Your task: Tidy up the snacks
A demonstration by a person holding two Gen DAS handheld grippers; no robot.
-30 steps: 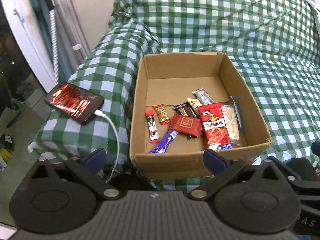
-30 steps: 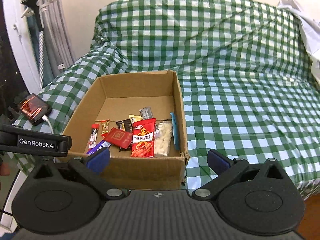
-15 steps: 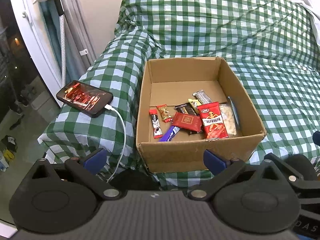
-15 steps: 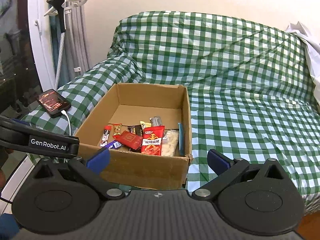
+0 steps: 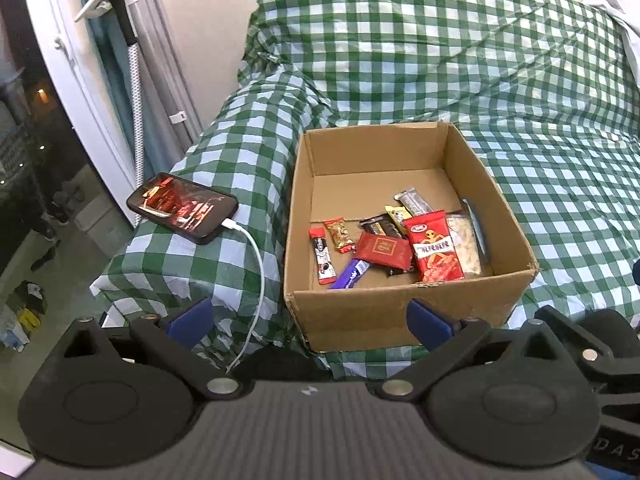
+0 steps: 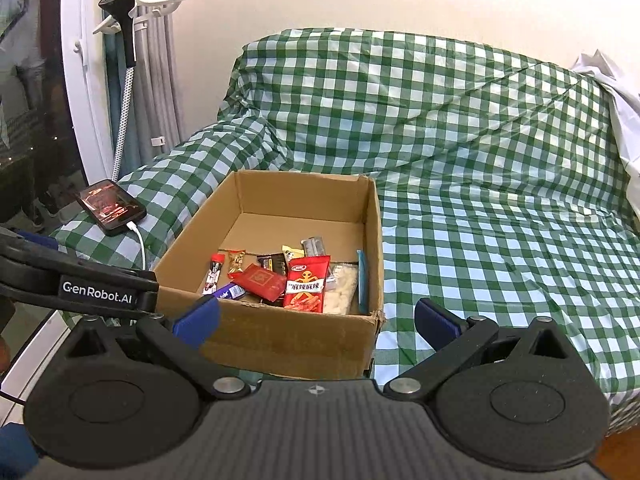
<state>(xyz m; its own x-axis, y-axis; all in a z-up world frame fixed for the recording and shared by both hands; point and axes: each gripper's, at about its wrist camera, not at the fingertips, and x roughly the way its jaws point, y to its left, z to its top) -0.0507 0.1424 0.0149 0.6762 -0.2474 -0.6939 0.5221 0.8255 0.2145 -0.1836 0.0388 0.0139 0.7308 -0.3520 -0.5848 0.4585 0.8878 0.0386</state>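
Left wrist view: left tongs spread, nothing between them; right tongs likewise spread and bare. All snack packets lie inside the open brown cardboard box on the green-checked sofa cover, heaped at its near end. We judge this fits either sorted or awaiting sorting. Any reach should clear the near wall from above.
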